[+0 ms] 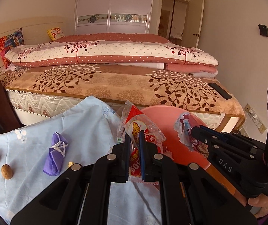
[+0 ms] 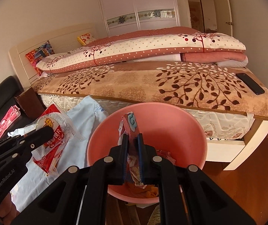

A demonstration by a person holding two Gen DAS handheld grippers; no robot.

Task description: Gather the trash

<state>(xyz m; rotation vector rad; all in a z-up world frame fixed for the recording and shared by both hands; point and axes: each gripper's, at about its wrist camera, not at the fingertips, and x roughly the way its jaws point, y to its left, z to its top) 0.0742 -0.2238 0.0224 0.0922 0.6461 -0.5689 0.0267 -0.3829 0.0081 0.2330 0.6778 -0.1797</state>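
My left gripper (image 1: 134, 136) is shut on a red and clear snack wrapper (image 1: 136, 129), held above the light blue cloth beside the pink basin (image 1: 164, 123). The same wrapper shows in the right wrist view (image 2: 53, 131). My right gripper (image 2: 133, 137) is shut on a crumpled colourful wrapper (image 2: 131, 123) and holds it over the pink basin (image 2: 171, 120), which has some trash inside. A folded purple mask (image 1: 56, 152) and two nuts (image 1: 7, 171) lie on the blue cloth (image 1: 77, 125).
A bed with a brown leaf-print blanket (image 1: 115, 82) and folded quilts stands behind. A black phone (image 2: 250, 83) lies near the bed's right edge. A dark chair and brown box (image 2: 30, 101) are at the left. Wooden floor (image 2: 246, 178) lies right.
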